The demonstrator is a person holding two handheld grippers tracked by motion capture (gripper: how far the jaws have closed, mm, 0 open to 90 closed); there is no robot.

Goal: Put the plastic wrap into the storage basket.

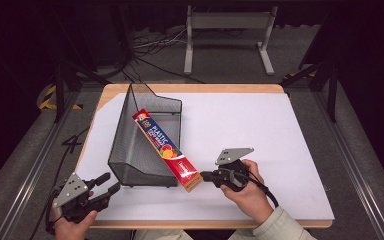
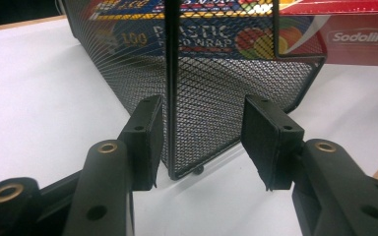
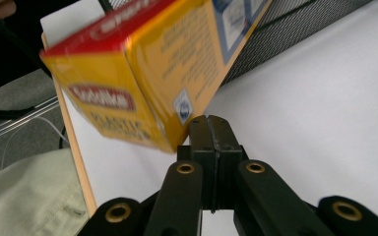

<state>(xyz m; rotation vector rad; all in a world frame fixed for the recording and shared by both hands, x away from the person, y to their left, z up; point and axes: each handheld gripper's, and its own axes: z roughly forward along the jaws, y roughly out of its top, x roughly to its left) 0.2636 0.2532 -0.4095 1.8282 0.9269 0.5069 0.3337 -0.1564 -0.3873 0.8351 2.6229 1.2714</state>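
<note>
Wrap box (image 1: 168,150), end touching right claw (image 1: 203,176)

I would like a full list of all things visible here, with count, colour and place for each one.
plastic wrap box: one, red and yellow, lying slanted across the basket, near end jutting over its front rim.
mesh basket: one, black, left half of the table.
paper sheet: one, white, covering the table.
table: one, light wood.
metal frame: one, grey, on the floor behind the table.
left gripper: one, black, jaws apart around the basket's near corner, pads not touching.
right gripper: one, black, jaws together, at the box's near end.
</note>
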